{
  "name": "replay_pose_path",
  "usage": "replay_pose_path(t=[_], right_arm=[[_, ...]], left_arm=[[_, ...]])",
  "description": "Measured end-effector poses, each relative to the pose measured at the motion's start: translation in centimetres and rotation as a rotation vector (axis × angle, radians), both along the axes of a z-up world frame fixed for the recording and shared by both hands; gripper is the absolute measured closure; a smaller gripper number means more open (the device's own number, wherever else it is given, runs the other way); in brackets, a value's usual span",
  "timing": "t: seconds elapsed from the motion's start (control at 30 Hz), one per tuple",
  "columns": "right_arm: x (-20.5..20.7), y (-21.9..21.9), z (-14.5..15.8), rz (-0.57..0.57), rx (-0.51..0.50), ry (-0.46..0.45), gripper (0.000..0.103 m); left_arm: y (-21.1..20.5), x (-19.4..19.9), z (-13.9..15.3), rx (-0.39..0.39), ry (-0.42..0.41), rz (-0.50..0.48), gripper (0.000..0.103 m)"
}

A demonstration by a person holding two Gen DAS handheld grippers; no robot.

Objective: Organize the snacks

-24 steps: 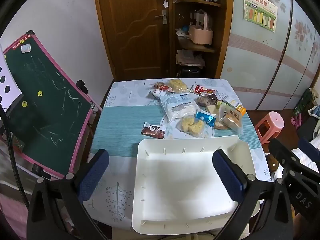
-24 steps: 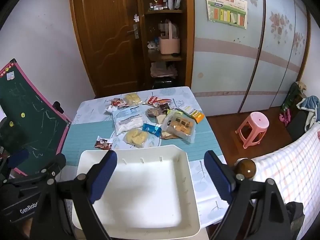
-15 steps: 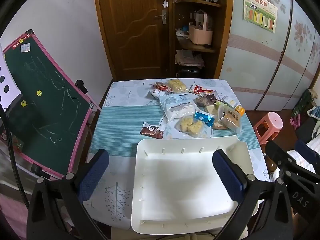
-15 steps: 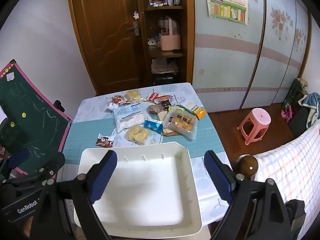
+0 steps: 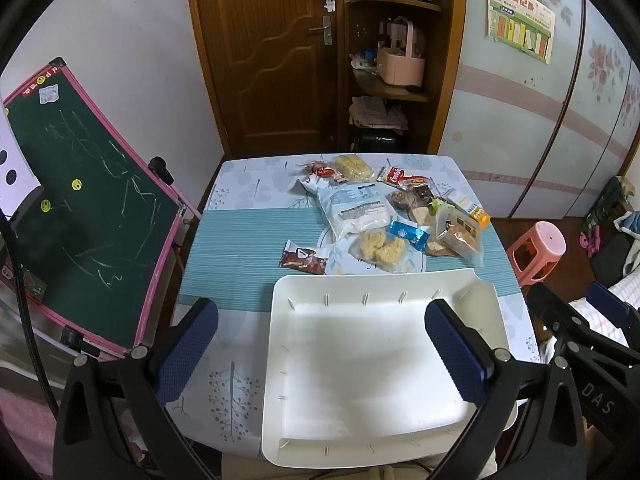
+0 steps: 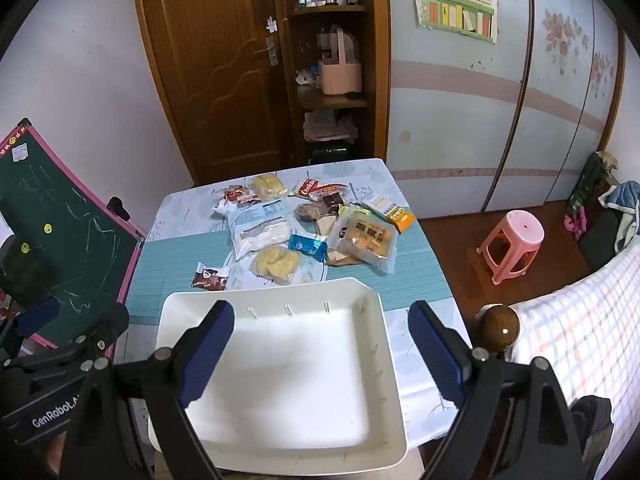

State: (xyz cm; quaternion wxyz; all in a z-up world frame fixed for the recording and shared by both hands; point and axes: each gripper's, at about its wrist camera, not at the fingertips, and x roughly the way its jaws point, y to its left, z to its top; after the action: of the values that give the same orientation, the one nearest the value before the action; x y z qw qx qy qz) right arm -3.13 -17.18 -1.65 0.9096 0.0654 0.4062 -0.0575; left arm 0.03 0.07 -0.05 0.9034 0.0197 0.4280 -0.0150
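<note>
Table: white tray lower centre, empty. Snack pile mid-frame, just past the tray's far rim. Left gripper & right gripper both wide, holding nothing. Suggest taking the brown packet first: isolated, edge-on pinch.

We are reading "DAS" on the black body of the right gripper, and "GenRobot" on the left gripper. A red snack packet is showing "Cookie". The wall poster is carrying characters too small to read.
</note>
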Motion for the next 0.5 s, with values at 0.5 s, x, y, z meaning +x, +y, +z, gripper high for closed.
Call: replay_pose_path(t=[0.5], right_arm=[[0.16, -0.04, -0.13, 0.002, 0.003, 0.008, 0.013]], left_arm=[[-0.48, -0.45, -0.35, -0.002, 0.008, 0.000, 0.000]])
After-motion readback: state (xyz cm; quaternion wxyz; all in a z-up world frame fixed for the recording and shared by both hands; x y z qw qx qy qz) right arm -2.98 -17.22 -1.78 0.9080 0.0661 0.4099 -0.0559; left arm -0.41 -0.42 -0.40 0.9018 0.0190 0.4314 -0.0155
